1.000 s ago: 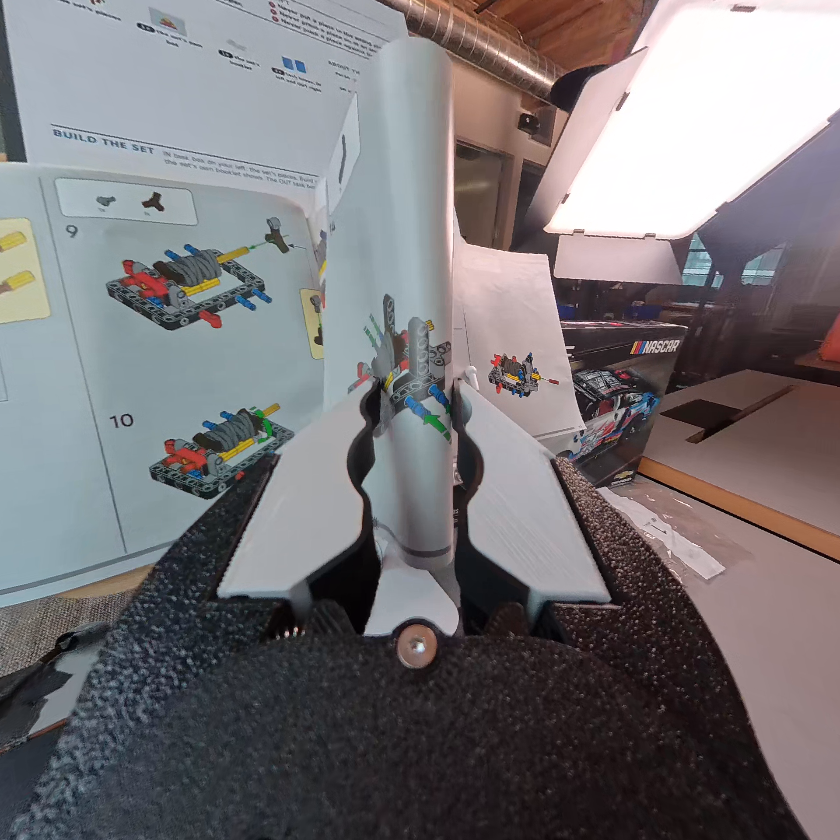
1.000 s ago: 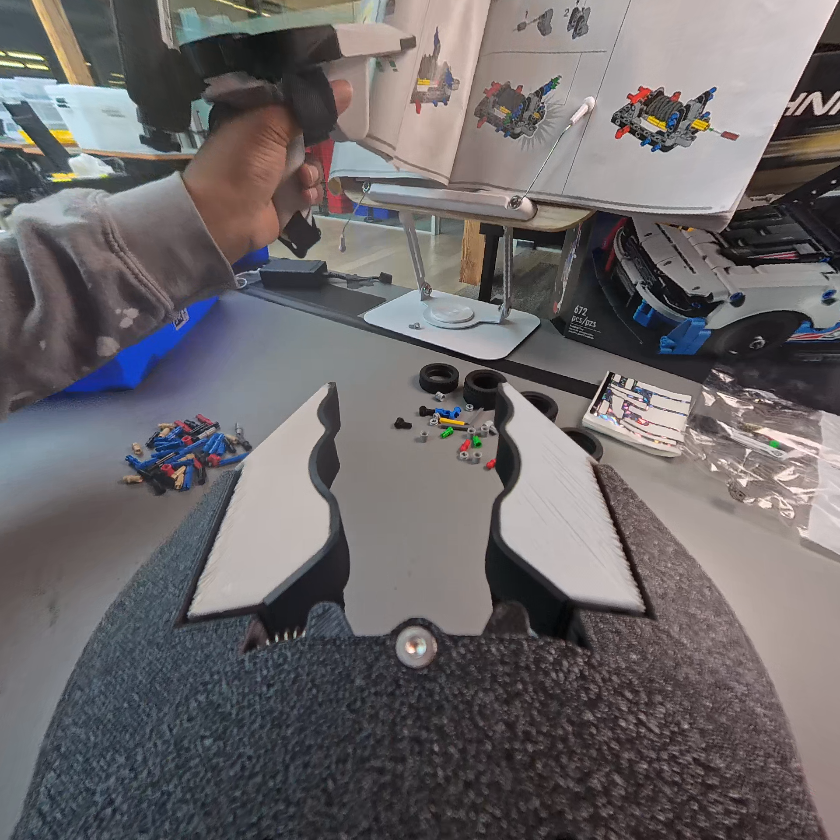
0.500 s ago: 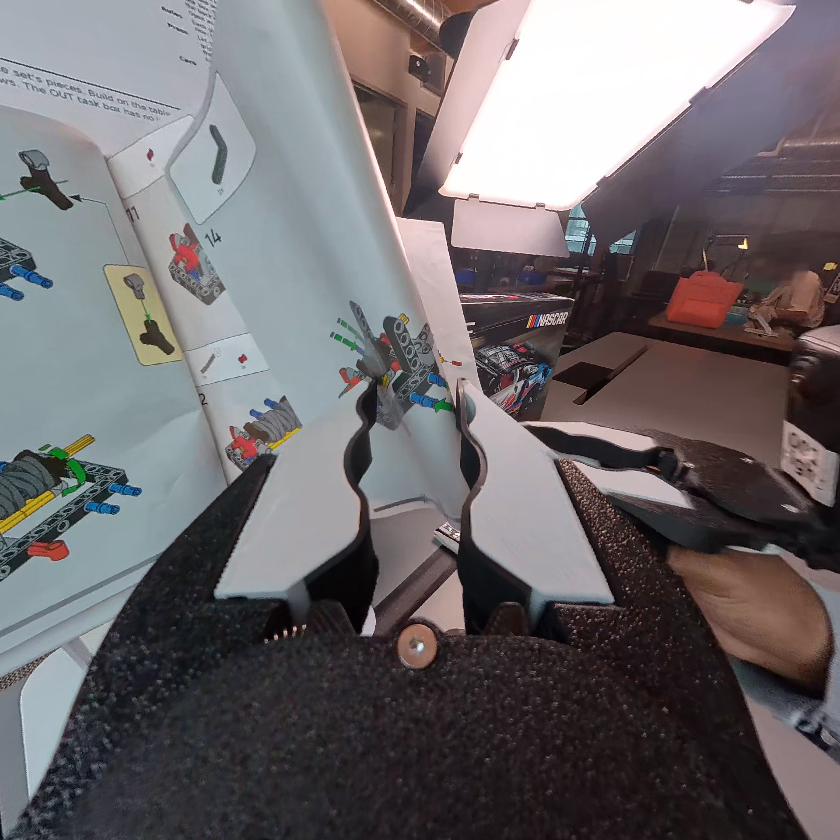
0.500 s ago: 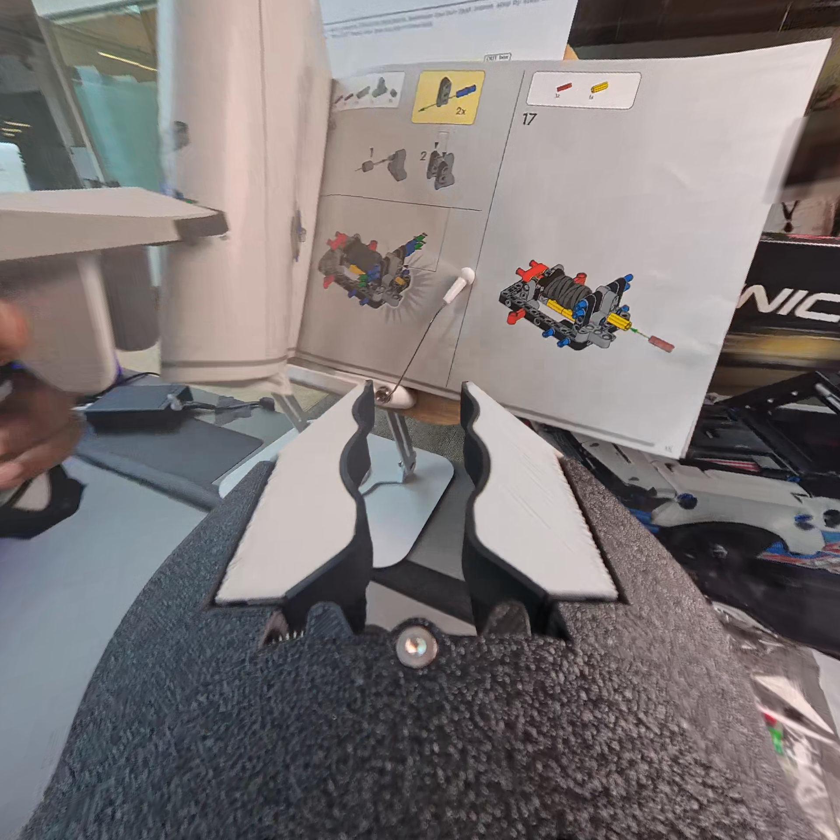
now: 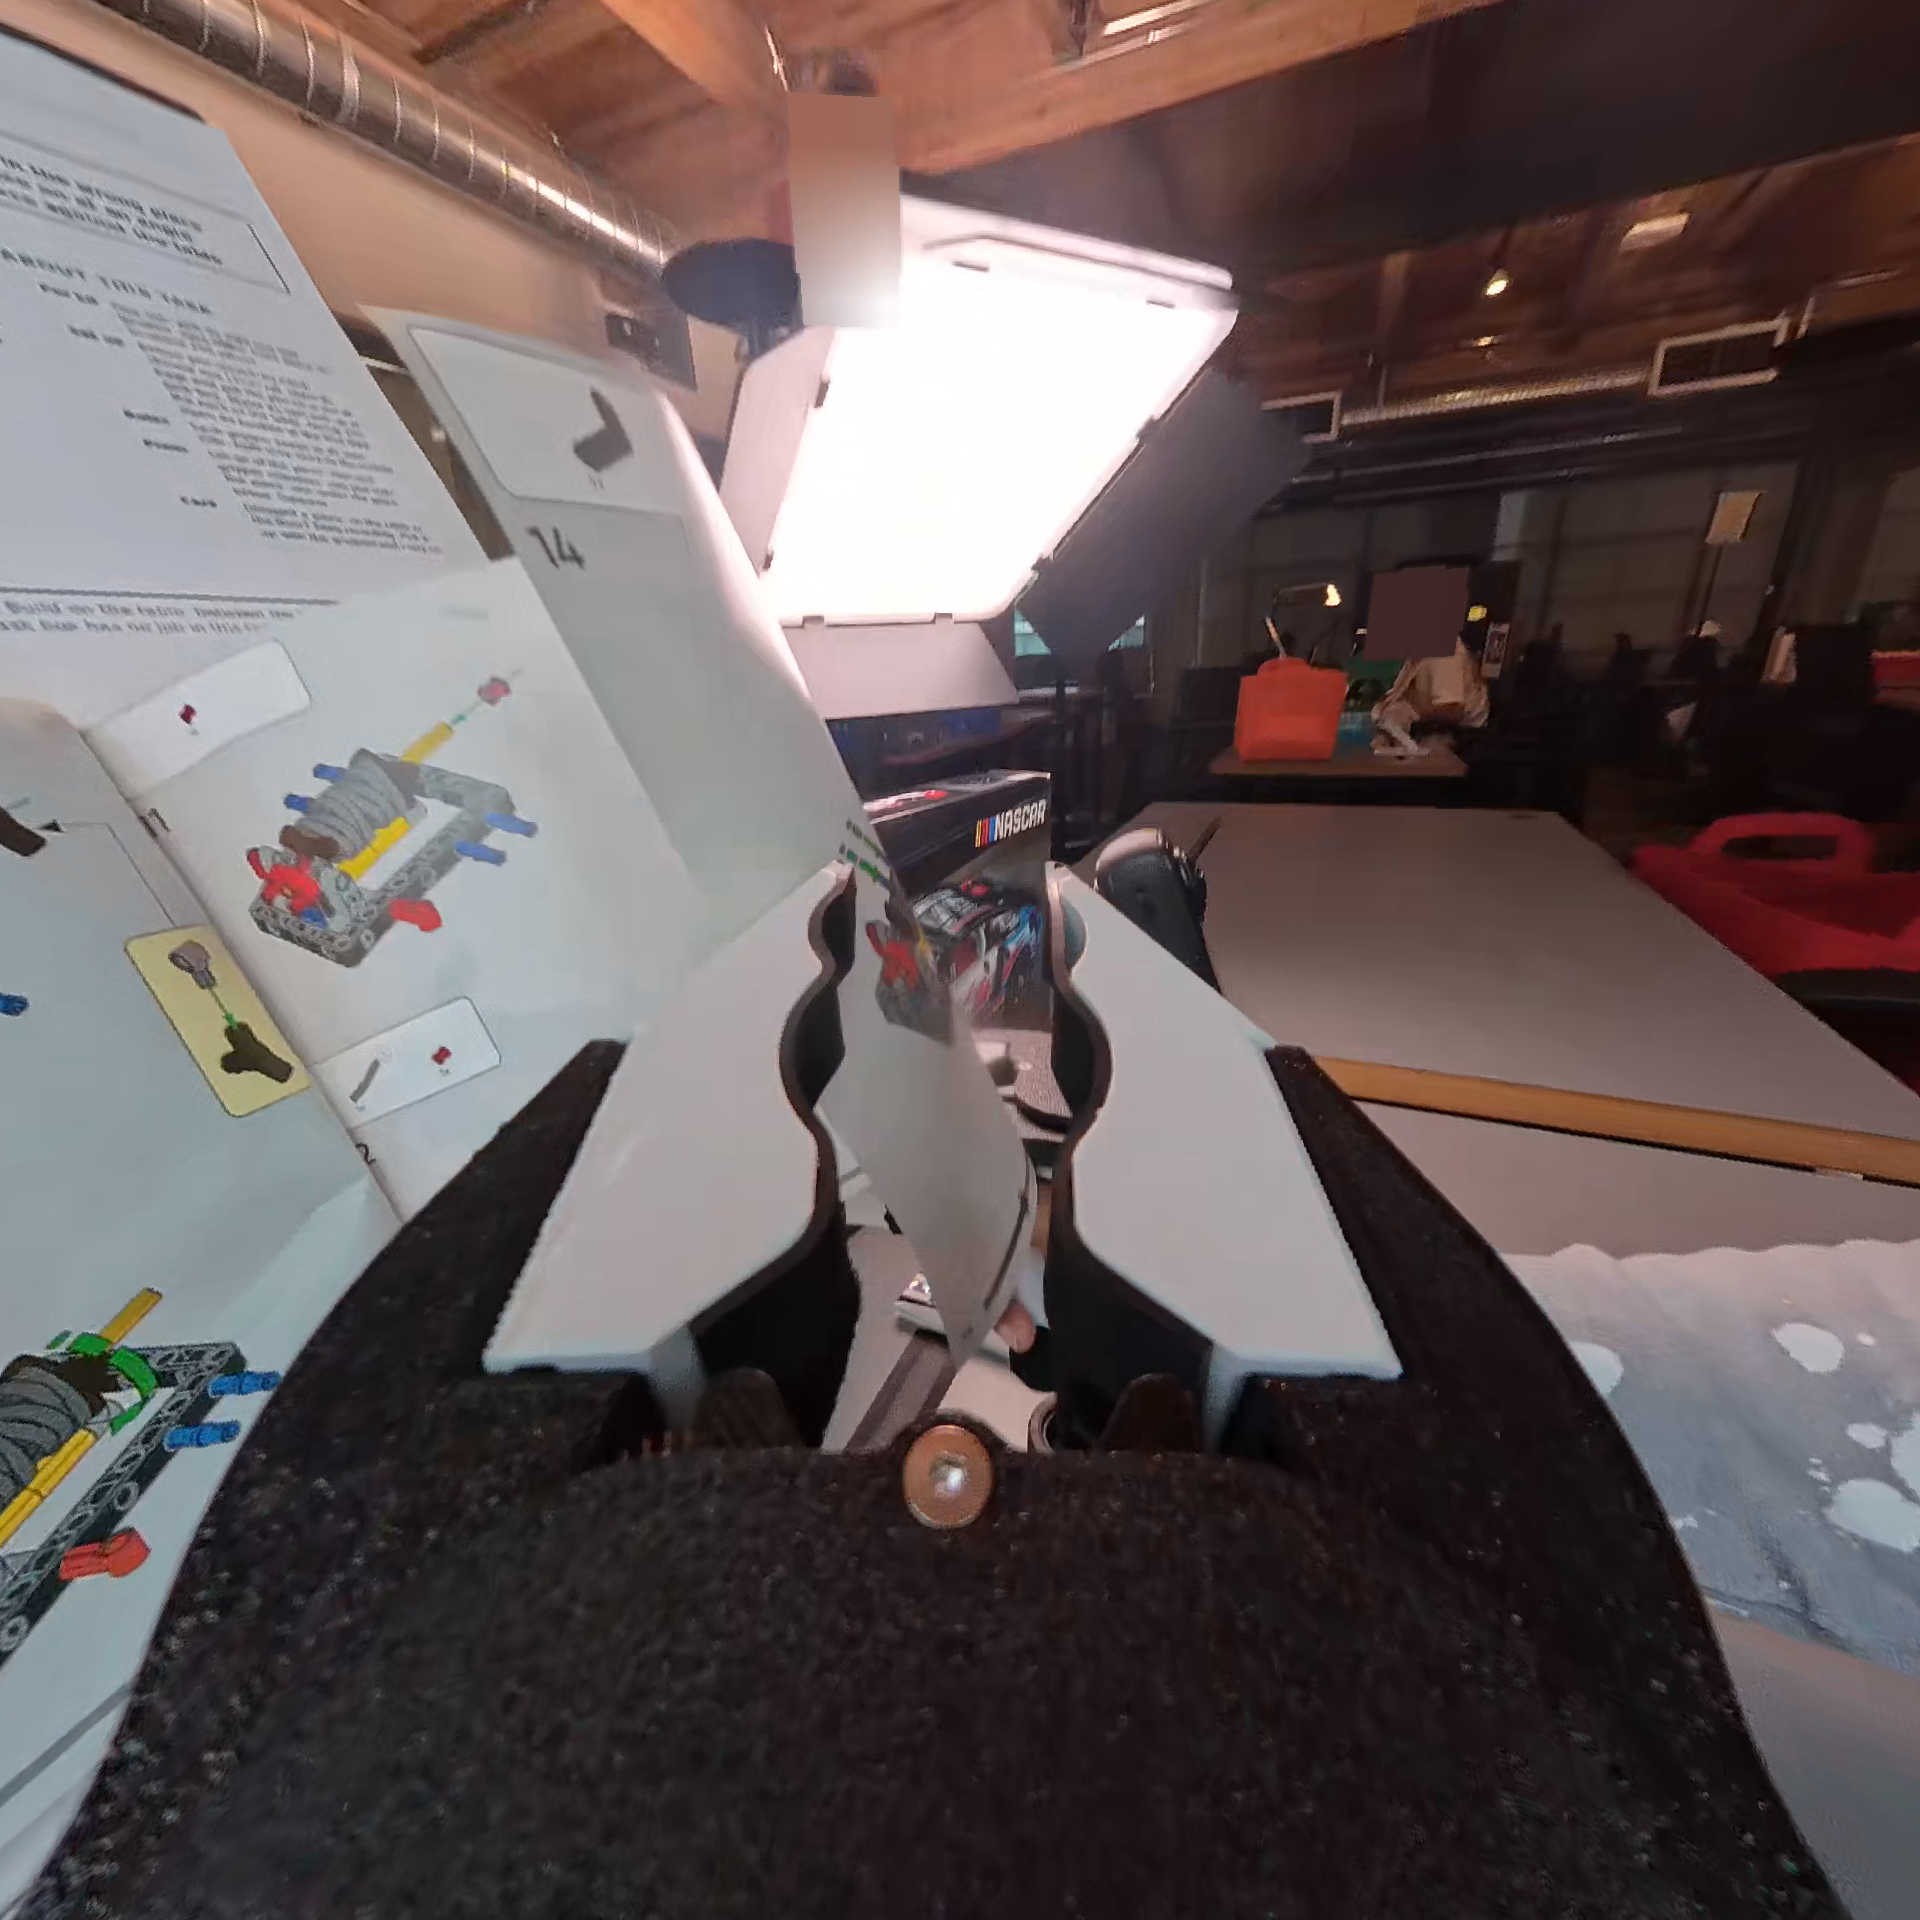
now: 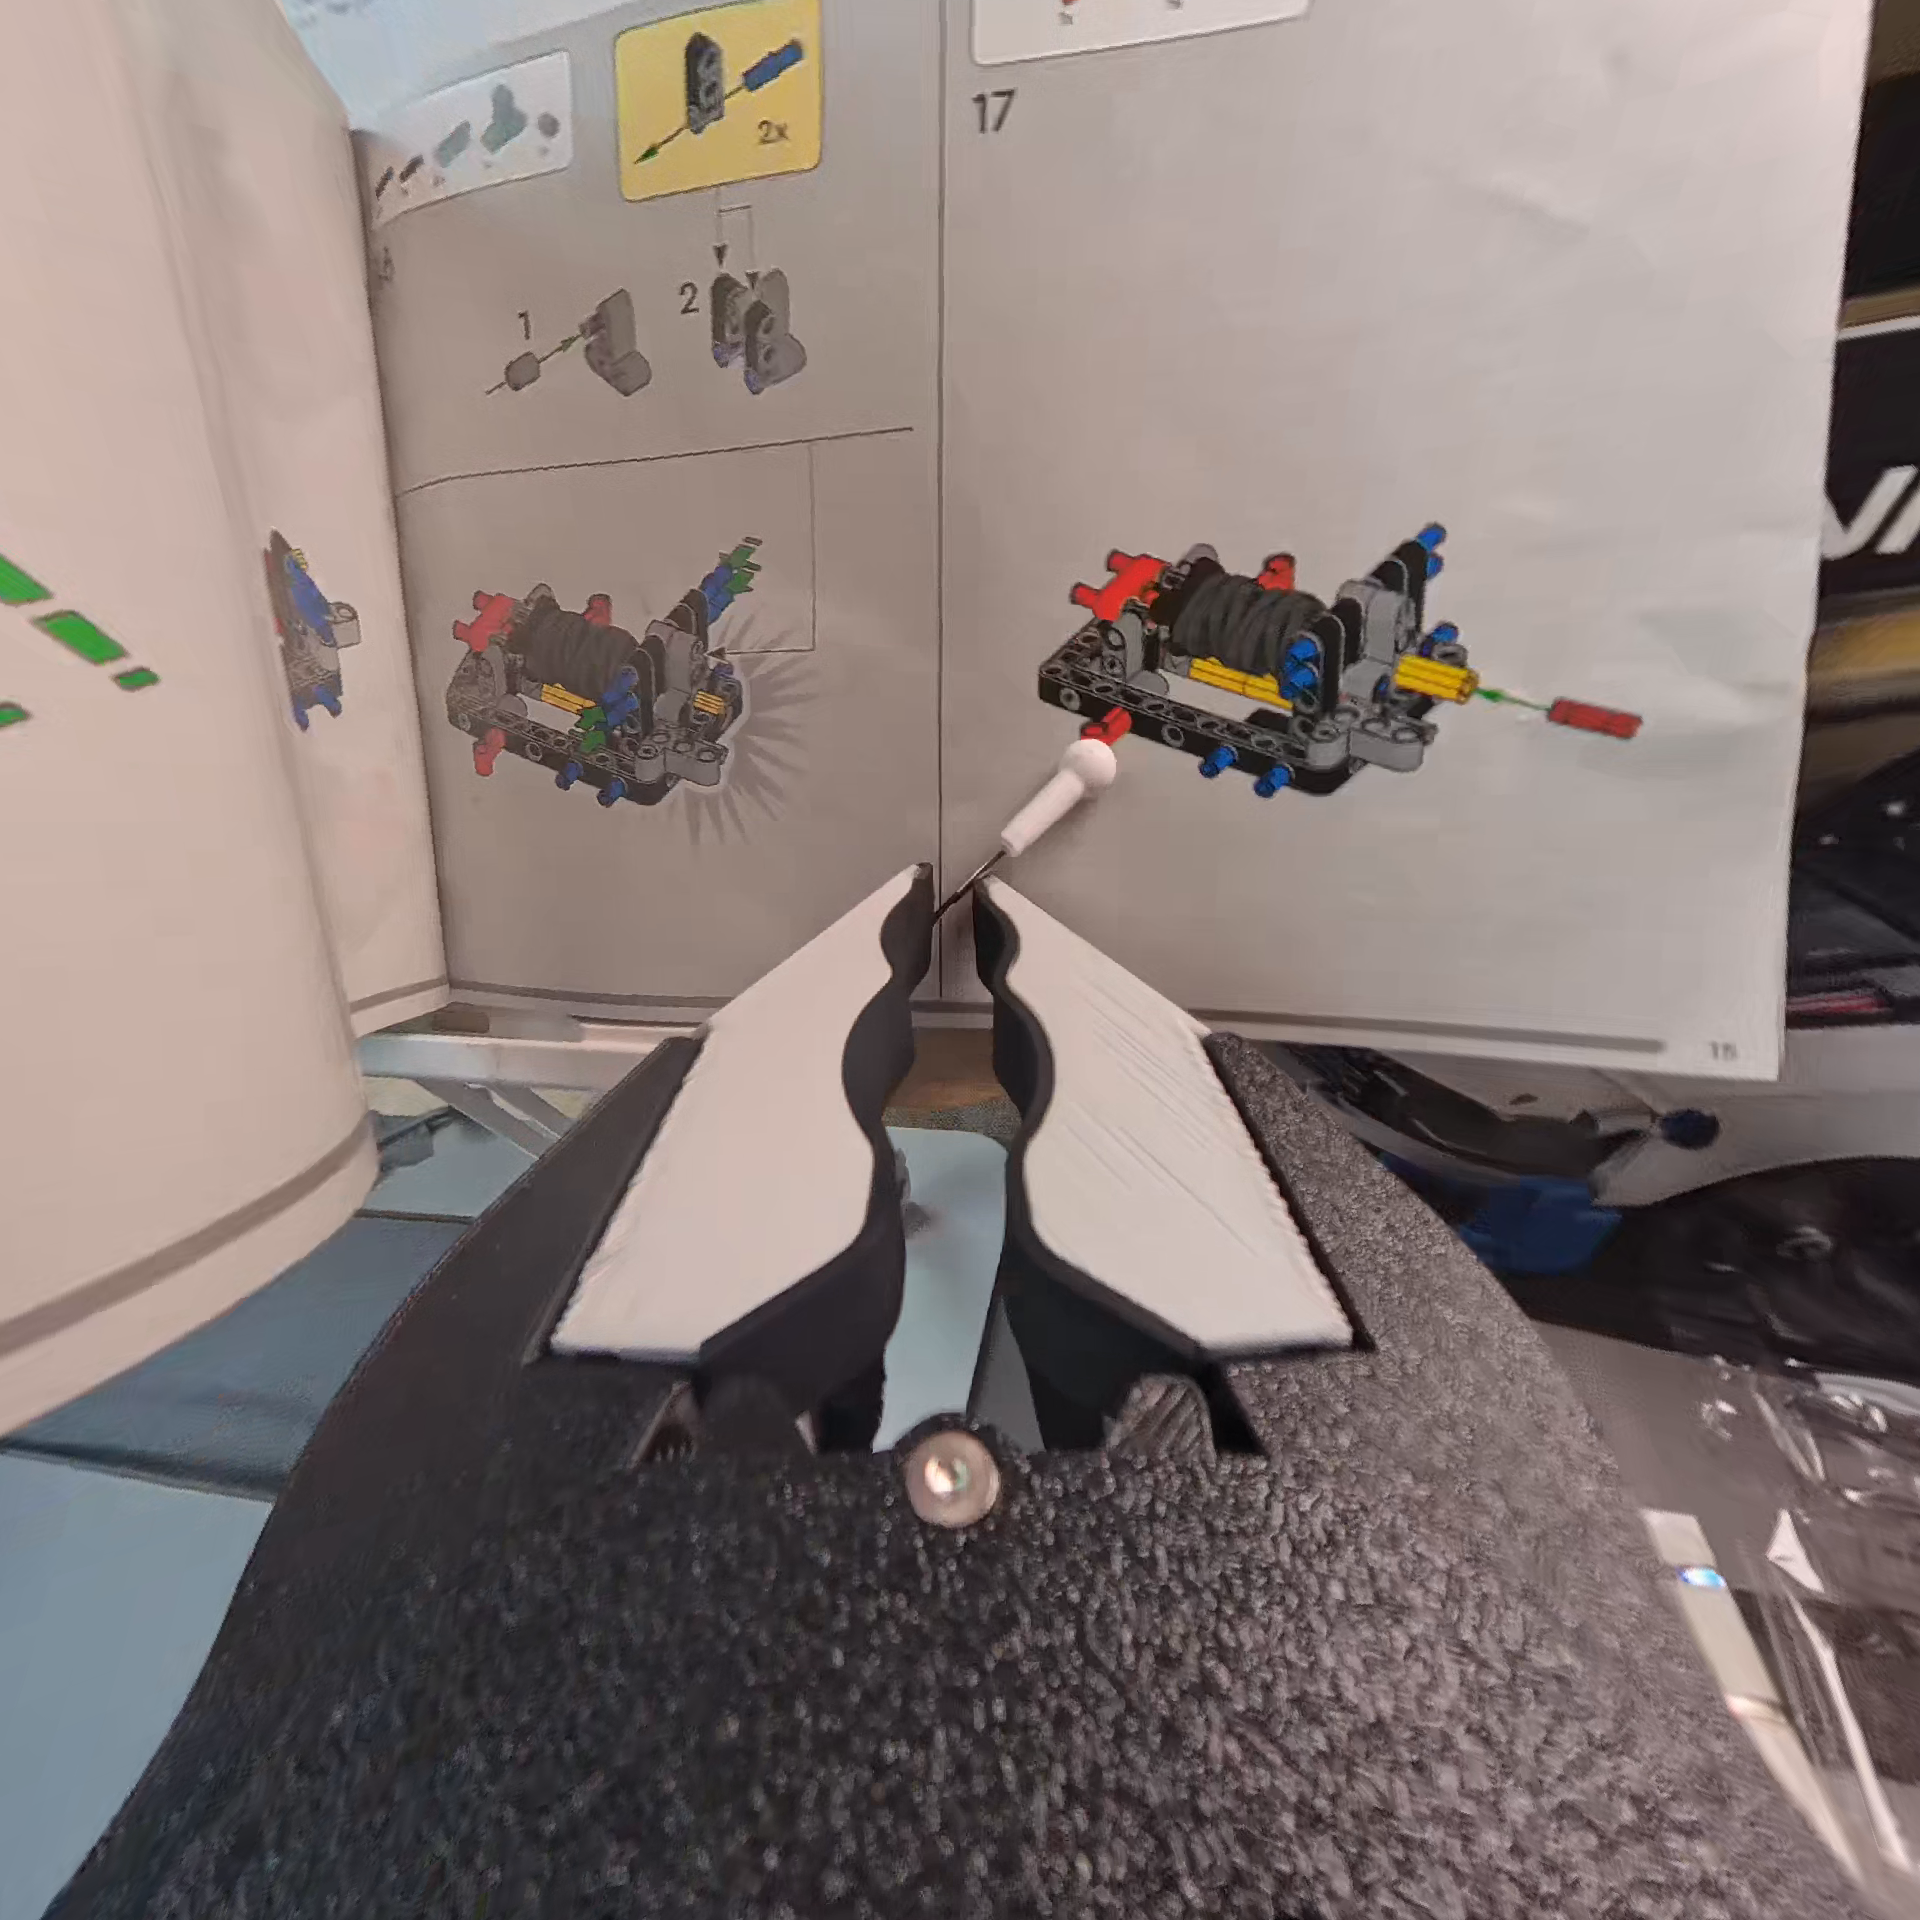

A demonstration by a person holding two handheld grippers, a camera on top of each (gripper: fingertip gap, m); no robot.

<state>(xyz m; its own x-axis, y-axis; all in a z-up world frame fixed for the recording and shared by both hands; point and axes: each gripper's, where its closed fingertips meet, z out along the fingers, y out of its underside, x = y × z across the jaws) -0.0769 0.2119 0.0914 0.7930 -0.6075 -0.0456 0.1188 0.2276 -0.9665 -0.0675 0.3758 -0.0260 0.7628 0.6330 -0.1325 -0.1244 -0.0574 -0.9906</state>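
An instruction booklet (image 5: 343,935) stands open on a stand. My left gripper (image 5: 948,894) is open, and one lifted page (image 5: 665,675) passes slanting through the gap between its fingers and leans on the left finger (image 5: 727,1091). In the right wrist view the booklet (image 6: 1351,364) fills the frame and loose pages (image 6: 156,623) curl at the left. My right gripper (image 6: 951,883) is nearly closed on the thin black wire of the stand's page holder, just below its white tip (image 6: 1081,774), at the booklet's centre fold.
A bright lamp panel (image 5: 966,436) and a dark set box (image 5: 966,831) stand behind the booklet. A speckled grey sleeve (image 5: 1714,1403) lies at the right over the grey table (image 5: 1455,935). Clear plastic bags (image 6: 1766,1558) lie lower right. The stand's ledge (image 6: 499,1049) runs under the pages. Tip to tip, the grippers are about 20 cm apart.
My right gripper moved in to the booklet's fold and closed from open onto the page holder wire. My left gripper swung right with the lifted page still between its fingers.
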